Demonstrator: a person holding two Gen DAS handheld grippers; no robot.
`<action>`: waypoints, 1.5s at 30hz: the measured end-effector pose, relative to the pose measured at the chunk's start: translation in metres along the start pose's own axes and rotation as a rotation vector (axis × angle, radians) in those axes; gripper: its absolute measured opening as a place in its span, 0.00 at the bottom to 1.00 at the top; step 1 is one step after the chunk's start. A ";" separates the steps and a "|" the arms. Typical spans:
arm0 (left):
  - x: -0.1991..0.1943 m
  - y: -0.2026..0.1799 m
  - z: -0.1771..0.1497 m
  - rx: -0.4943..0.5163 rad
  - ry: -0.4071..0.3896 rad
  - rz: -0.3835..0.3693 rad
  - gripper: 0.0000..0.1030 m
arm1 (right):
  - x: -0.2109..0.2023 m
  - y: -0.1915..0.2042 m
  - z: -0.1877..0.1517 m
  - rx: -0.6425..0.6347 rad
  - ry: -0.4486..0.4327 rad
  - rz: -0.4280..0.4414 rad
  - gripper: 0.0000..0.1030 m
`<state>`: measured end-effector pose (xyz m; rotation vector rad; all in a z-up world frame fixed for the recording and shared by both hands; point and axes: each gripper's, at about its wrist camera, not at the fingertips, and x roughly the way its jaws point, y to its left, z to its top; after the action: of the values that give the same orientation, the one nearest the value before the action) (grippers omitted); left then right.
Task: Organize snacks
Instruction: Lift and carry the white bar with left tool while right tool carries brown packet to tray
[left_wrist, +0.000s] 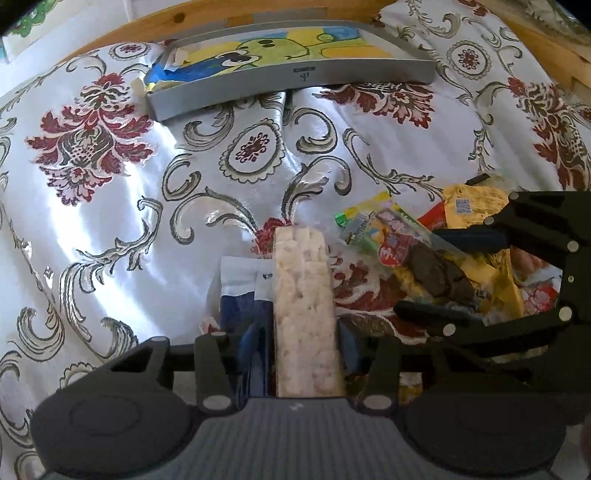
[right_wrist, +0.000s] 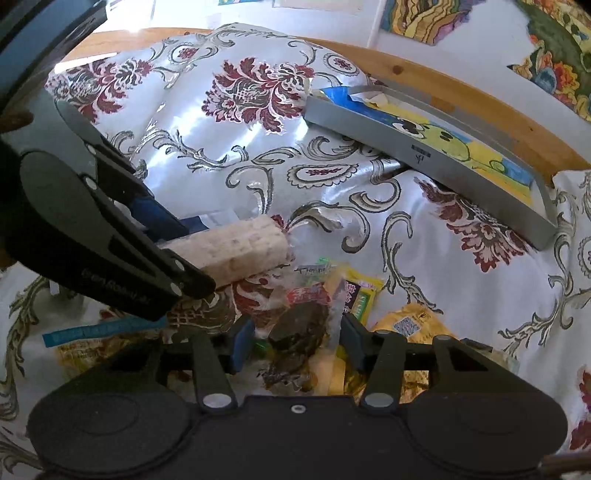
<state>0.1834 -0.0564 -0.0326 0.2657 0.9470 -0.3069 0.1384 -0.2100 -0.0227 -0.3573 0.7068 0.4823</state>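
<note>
While clamped between left gripper (left_wrist: 303, 332) fingers, rice-cracker pack (left_wrist: 304, 314) upright.

surface: floral bedspread (left_wrist: 110, 221) | on it: grey tray (left_wrist: 295, 79); snack packets (right_wrist: 351, 302)

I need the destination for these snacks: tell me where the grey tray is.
The grey tray lies at the far edge of the floral bedspread against the wooden frame: top centre in the left wrist view, upper right in the right wrist view.
</note>
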 end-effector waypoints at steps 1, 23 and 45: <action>0.000 0.000 0.000 -0.003 0.001 0.001 0.47 | 0.000 0.000 0.000 -0.001 0.000 -0.002 0.51; -0.025 0.003 -0.010 -0.117 -0.042 -0.018 0.34 | -0.021 0.009 0.002 -0.076 -0.088 -0.038 0.46; -0.109 -0.004 0.065 -0.169 -0.268 0.069 0.34 | -0.089 -0.030 0.029 -0.016 -0.370 -0.209 0.46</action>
<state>0.1714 -0.0678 0.0931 0.0985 0.6922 -0.1920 0.1112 -0.2483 0.0643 -0.3414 0.3026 0.3422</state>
